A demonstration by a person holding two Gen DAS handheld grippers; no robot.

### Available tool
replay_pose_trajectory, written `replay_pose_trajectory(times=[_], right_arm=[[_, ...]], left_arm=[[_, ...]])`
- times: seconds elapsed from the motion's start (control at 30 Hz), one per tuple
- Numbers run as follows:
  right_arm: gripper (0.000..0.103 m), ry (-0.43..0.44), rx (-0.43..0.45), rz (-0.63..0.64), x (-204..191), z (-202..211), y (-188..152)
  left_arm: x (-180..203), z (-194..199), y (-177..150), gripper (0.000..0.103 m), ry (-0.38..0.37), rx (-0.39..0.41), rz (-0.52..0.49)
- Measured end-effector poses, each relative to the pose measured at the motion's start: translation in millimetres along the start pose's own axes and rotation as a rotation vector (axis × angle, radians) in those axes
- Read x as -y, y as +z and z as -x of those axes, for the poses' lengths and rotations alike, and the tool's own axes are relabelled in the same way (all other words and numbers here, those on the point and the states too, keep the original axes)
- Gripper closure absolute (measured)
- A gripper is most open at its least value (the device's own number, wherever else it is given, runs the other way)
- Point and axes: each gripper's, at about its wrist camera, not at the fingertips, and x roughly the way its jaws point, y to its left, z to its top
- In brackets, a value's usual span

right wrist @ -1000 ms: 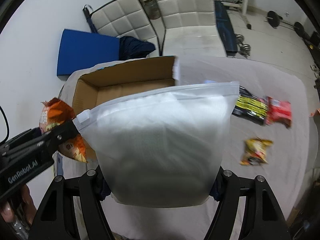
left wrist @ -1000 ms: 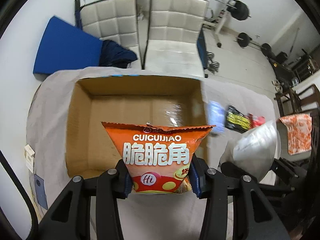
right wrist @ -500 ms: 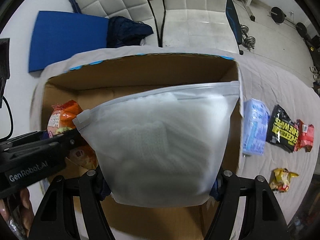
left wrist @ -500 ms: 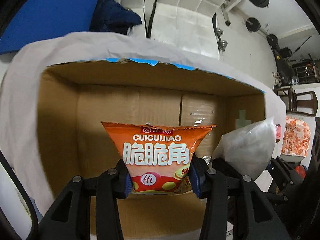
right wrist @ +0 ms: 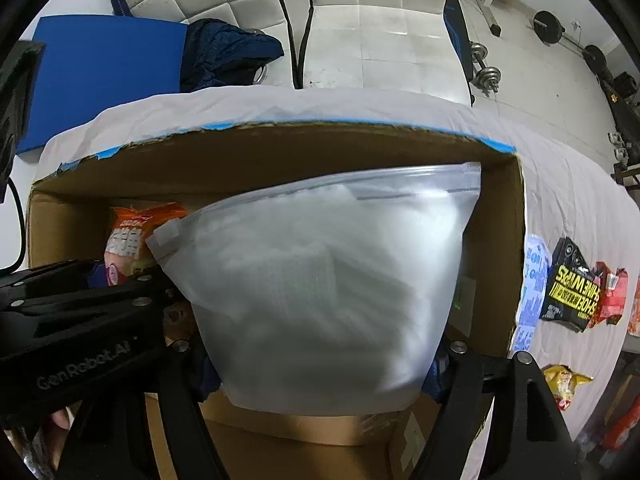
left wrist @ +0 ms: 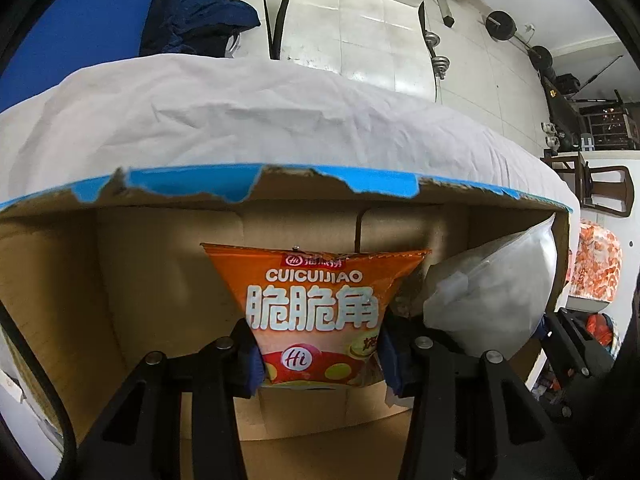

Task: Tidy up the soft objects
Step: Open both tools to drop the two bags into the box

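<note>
The left claw [left wrist: 320,354] was clamped on the lower part of an orange snack bag [left wrist: 316,308], held upright inside the cardboard box [left wrist: 160,280]. The right claw [right wrist: 320,364] had its jaws opening, with a frosted zip bag [right wrist: 320,292] between them, so the release appeared to be starting. A second earlier both claws had been above the box with the cloth-covered counter [left wrist: 240,120] showing around it; both had since come down, and the box walls filled each view. In my judgement both items had reached the placement position, the zip bag at the right wall and the snack bag left of it, neither confirmed resting on the box floor.

The left view alone showed the snack bag's printed face and the torn blue tape on the far rim [left wrist: 180,188]. The right view alone showed items outside the box near the counter's right edge: a pale blue packet [right wrist: 534,280] just beside the box wall, a black wipes pack [right wrist: 570,288], a red packet [right wrist: 610,294] and a yellow packet [right wrist: 564,382]. These remained unsorted.
</note>
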Motion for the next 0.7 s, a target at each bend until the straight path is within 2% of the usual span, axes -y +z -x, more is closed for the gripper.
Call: replay_pose_trajectory(times=[0.17, 0.27, 0.33, 0.37, 0.5, 0.57, 0.7], right_arm=[[0.023, 0.0, -0.008, 0.0, -2, 1, 1], [0.021, -0.002, 0.001, -0.004, -1, 6, -1], [0.019, -0.011, 0.007, -0.003, 0, 10, -1], [0.018, -0.007, 0.009, -0.004, 1, 13, -2], [0.006, -0.002, 0.017, 0.001, 1, 21, -10], [0.0, -0.007, 0.022, 0.006, 0, 24, -16], [0.0, -0.015, 0.036, 0.015, -3, 33, -33]], left_arm=[[-1, -3, 0, 0.056, 0.005, -0.019, 0.024], [-2, 0, 0, 0.047, 0.024, -0.018, 0.038], [-3, 5, -2, 0.042, 0.04, 0.0, 0.039], [-3, 8, -3, 0.036, 0.043, 0.008, 0.04], [-9, 25, -11, 0.017, 0.069, 0.06, 0.046], [-9, 31, -15, 0.012, 0.086, 0.084, 0.045], [-12, 46, -30, 0.004, 0.129, 0.14, 0.038]])
